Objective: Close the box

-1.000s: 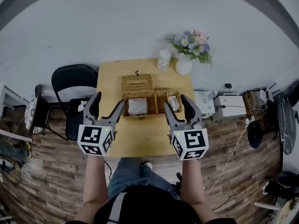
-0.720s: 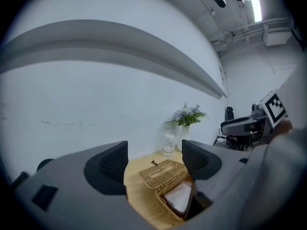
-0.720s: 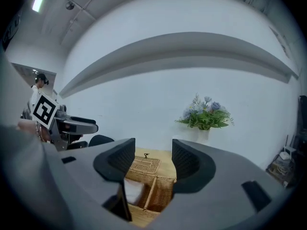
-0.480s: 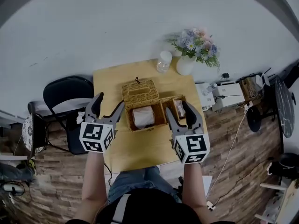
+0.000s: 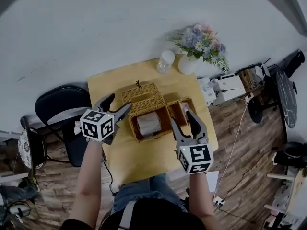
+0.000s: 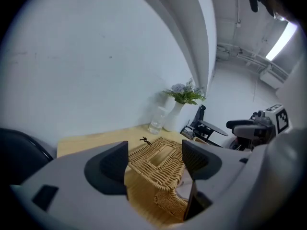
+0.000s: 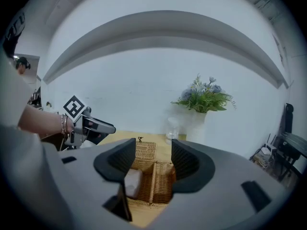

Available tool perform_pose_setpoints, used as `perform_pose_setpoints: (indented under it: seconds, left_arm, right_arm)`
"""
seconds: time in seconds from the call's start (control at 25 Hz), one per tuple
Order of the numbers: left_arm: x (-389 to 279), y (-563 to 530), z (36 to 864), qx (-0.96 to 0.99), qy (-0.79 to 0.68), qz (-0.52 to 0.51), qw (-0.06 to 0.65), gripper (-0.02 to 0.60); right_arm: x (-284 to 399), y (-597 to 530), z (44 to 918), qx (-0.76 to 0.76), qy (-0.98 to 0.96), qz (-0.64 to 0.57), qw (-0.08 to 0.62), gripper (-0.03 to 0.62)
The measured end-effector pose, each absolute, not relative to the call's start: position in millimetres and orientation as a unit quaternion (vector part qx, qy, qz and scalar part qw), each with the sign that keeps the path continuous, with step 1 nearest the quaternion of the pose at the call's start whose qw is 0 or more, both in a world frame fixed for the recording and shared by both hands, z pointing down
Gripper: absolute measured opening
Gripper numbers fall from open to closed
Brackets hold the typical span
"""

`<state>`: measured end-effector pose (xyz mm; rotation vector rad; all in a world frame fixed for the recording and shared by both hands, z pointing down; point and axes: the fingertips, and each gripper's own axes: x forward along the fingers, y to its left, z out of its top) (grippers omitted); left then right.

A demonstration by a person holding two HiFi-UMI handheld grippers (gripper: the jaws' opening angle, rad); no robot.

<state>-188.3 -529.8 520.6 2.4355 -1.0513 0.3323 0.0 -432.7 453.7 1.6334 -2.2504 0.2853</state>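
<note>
Box [image 5: 165,116] is sitting mid-table [image 5: 144,155], with lid [image 5: 143,94] hanging open on its far side. Left gripper [image 5: 119,102] is hovering just beside lid's left edge, jaws spread, pinching nothing. Right gripper [image 5: 182,120] is hovering at box's near right, jaws spread, empty.

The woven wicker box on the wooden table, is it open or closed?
Open. The slotted lid of the tan woven wicker box is swung back behind it, and a white bundle shows inside an uncovered compartment.
</note>
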Motion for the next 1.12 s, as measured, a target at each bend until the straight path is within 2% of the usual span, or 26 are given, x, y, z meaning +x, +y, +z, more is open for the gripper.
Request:
perform_pose_setpoints:
  seconds: [0.28, 0.48, 0.64, 0.8, 0.92, 1.12]
  left_arm:
    - [-191.1, -558.7, 562.0, 0.871, -0.343, 0.121, 0.332, 0.345]
    - [-190.5, -575.3, 595.5, 0.857, -0.320, 0.140, 0.378, 0.344]
    - [-178.4, -576.2, 609.2, 0.841, -0.276, 0.121, 0.449, 0.331]
    - [-175.3, -580.9, 609.8, 0.824, -0.259, 0.080, 0.497, 0.276]
    - [-181.5, -588.0, 607.4, 0.825, -0.284, 0.070, 0.483, 0.166]
    - [-183.6, -588.7, 588.2, 0.848, -0.302, 0.070, 0.430, 0.158]
  right_arm:
    - [-11.4, -427.4, 461.4, 0.574, -0.790, 0.097, 0.193, 0.229]
    - [-12.9, -419.3, 469.2, 0.575, -0.784, 0.098, 0.211, 0.227]
    - [-12.7, -414.2, 476.2, 0.577, -0.779, 0.096, 0.226, 0.224]
    - [-10.2, -408.8, 478.1, 0.583, -0.773, 0.090, 0.233, 0.216]
    - [-6.3, -406.6, 474.6, 0.585, -0.772, 0.080, 0.234, 0.212]
    - [-0.8, -404.8, 465.7, 0.588, -0.771, 0.069, 0.233, 0.209]
